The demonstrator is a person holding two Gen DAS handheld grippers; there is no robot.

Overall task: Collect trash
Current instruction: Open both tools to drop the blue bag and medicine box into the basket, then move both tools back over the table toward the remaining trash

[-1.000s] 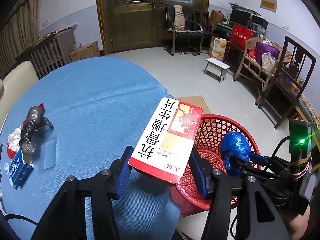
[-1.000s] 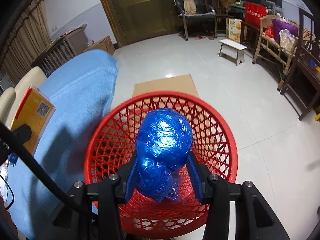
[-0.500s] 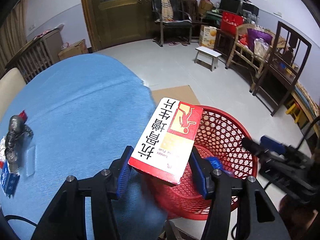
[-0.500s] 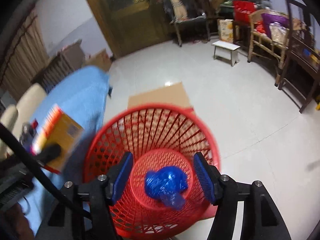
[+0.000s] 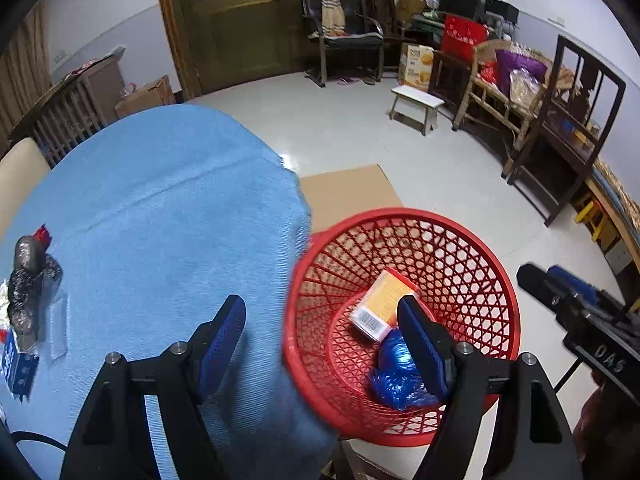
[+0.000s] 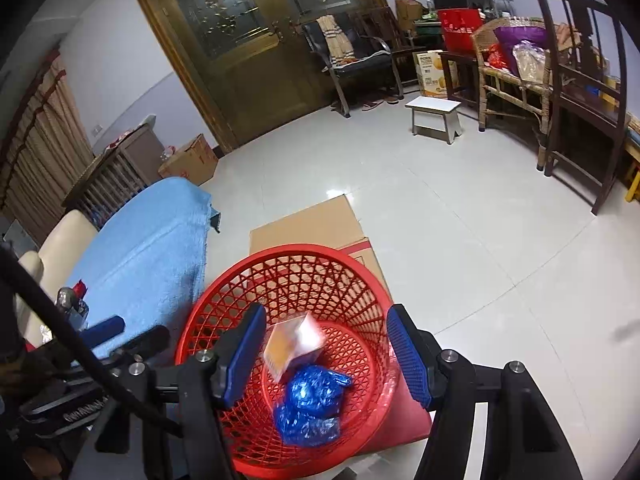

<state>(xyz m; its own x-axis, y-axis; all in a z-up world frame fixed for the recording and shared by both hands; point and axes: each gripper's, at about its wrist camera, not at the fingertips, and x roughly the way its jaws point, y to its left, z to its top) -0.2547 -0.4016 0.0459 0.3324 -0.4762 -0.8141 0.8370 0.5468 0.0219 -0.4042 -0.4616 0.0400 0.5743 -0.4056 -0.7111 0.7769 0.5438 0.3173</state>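
Both grippers hang over the red plastic mesh basket [image 5: 460, 240], which sits tight against the blue cloth-covered table's [image 5: 160, 208] edge. The left gripper [image 5: 324, 340] has just spread its jaws, empty; the right gripper [image 6: 326, 354] is released too. Inside lie the orange cardboard box [image 5: 384, 304] and crumpled blue plastic bag [image 6: 312, 404]. Bare tiled floor [image 6: 460, 208] stretches beyond.

We are looking into a lived-in home's front room: ornate wooden double doors [image 6: 256, 52] are standing ahead of the hand-held gripper, chairs [image 6: 356, 56], a small white stool [image 6: 434, 114] and a cluttered wicker bench [image 6: 516, 76] are lining the tiled floor [image 6: 440, 208] beyond it.
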